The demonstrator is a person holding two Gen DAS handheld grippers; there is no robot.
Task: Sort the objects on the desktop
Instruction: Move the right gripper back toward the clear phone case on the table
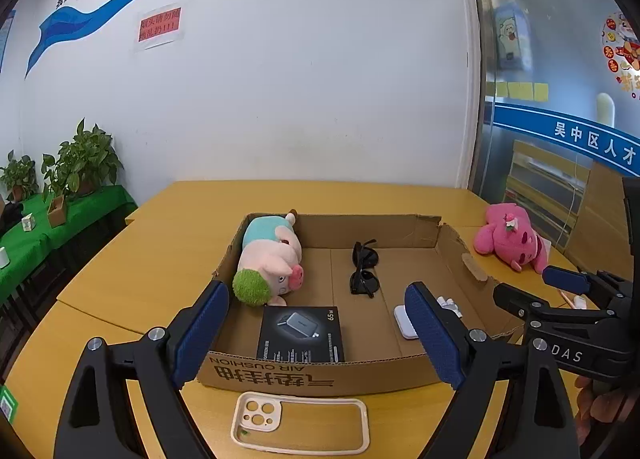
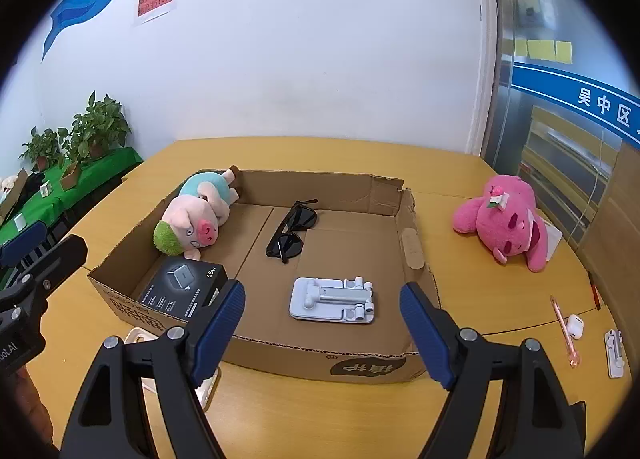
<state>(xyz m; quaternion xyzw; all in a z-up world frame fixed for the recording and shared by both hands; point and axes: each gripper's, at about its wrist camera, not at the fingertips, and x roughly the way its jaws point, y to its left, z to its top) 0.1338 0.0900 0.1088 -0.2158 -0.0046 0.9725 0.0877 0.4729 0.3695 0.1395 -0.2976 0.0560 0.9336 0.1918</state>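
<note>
On the table (image 2: pixel 280 411) the cardboard box (image 2: pixel 280 355) already holds four things, so with the left gripper (image 1: pixel 316 335) and right gripper (image 2: pixel 322 335) both released and empty, the phone case (image 1: pixel 300 423), seemingly lying just before the box, looks next to lift in.

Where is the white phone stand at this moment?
In the right wrist view the white phone stand lies flat inside the cardboard box, near its front right corner, with the sunglasses behind it.
</note>
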